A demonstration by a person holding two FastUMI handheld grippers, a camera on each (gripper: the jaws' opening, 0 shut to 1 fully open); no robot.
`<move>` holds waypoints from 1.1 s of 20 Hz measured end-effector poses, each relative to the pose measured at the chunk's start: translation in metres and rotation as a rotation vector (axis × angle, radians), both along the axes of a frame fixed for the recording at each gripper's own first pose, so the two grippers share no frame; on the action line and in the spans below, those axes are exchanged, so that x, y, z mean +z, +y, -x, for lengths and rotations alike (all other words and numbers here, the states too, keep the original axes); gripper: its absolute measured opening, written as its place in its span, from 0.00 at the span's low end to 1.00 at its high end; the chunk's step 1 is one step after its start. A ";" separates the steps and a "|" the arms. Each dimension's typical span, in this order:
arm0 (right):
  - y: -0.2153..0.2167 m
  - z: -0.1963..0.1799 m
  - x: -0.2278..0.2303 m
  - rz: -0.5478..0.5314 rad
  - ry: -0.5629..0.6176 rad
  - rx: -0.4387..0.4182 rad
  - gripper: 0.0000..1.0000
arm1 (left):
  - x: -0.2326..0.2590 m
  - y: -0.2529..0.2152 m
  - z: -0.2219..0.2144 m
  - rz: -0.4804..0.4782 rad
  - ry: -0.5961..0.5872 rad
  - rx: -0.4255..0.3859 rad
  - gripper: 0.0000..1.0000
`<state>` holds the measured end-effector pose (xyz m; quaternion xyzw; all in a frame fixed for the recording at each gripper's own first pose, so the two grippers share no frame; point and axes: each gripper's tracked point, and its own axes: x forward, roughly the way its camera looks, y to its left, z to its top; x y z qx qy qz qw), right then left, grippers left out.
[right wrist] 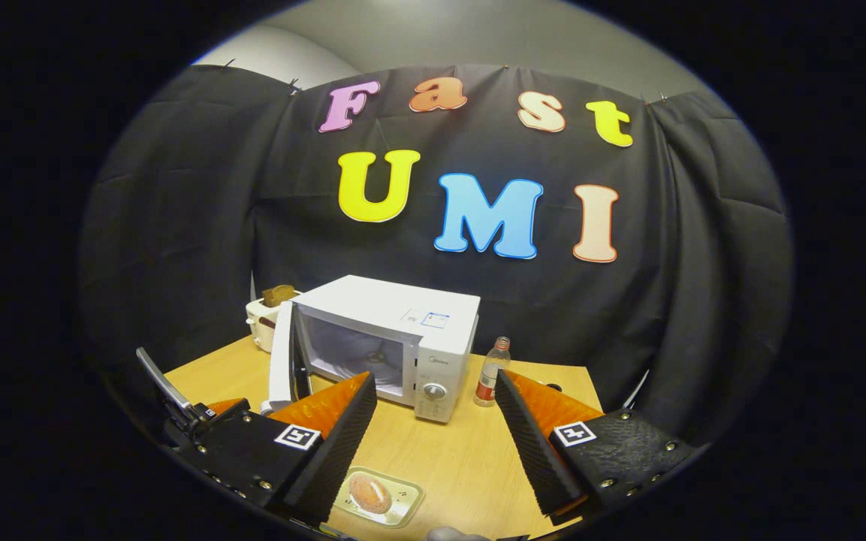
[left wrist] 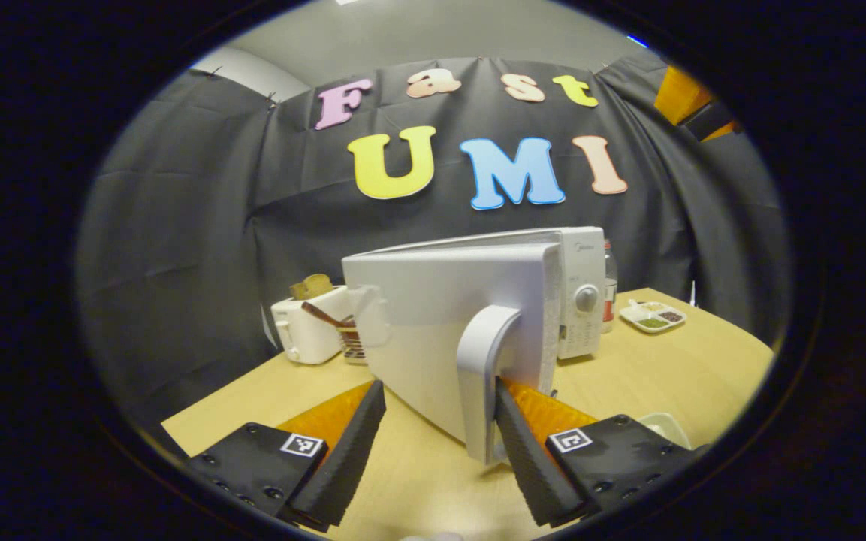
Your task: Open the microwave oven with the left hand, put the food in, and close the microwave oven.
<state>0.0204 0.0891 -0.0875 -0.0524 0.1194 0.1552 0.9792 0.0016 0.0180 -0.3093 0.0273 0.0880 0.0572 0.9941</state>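
The white microwave (right wrist: 402,323) stands at the back of the wooden table, its door (right wrist: 281,361) swung open and its cavity showing. In the left gripper view the door (left wrist: 440,323) faces me edge-on, with its curved handle (left wrist: 484,368) against the inner side of my left gripper's right finger (left wrist: 526,451). My left gripper (left wrist: 436,424) is open, and only that one finger touches the handle. The food, a round bun on a pale tray (right wrist: 372,494), lies on the table near the front. Above it my right gripper (right wrist: 433,432) hangs open and holds nothing.
A white toaster (left wrist: 303,330) with bread stands left of the microwave, with a small wire rack (left wrist: 354,344) beside it. A plastic bottle (right wrist: 491,372) stands right of the microwave. A sectioned dish (left wrist: 654,315) lies at the table's far right.
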 end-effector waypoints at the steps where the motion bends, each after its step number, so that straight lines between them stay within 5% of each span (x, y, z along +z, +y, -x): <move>1: 0.006 0.001 0.000 0.000 0.002 0.017 0.97 | 0.001 0.012 0.007 -0.007 0.000 0.025 0.96; 12: 0.071 0.009 -0.013 -0.019 0.031 0.136 0.97 | -0.003 0.118 0.071 0.048 0.055 0.154 0.96; 17: 0.093 0.012 -0.024 -0.029 0.065 0.160 0.98 | 0.008 0.162 0.088 -0.065 0.041 0.202 0.98; 22: 0.089 0.012 -0.035 -0.019 0.063 0.148 0.97 | 0.038 0.186 0.106 -0.050 0.020 0.237 1.00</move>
